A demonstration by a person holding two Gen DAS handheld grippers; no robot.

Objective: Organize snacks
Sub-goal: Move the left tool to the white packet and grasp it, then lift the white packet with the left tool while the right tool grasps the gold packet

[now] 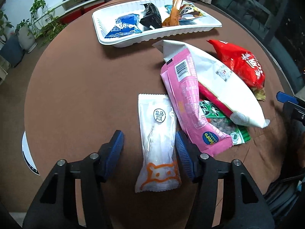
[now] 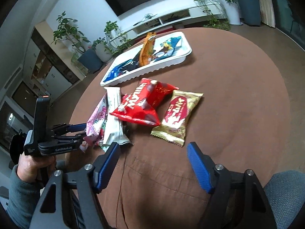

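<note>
A clear-white snack packet with an orange bear outline [image 1: 158, 143] lies on the brown tablecloth between the fingers of my left gripper [image 1: 148, 133]. The right pad rests against the packet's edge and the left pad stands apart from it, so the gripper is open. Beside the packet lie a pink packet [image 1: 190, 110], a large white bag [image 1: 219, 76], a green packet [image 1: 238, 135] and a red bag [image 1: 242, 63]. My right gripper [image 2: 153, 146] is open over bare cloth, just short of a gold packet [image 2: 179, 114] and the red bag [image 2: 141, 105].
A white tray [image 1: 106, 38] at the far side of the round table holds blue, black, orange and panda-print packets. A person's hand [image 2: 30, 166] holds the left gripper [image 2: 76, 129] at the table's left edge. Potted plants and a TV shelf stand beyond.
</note>
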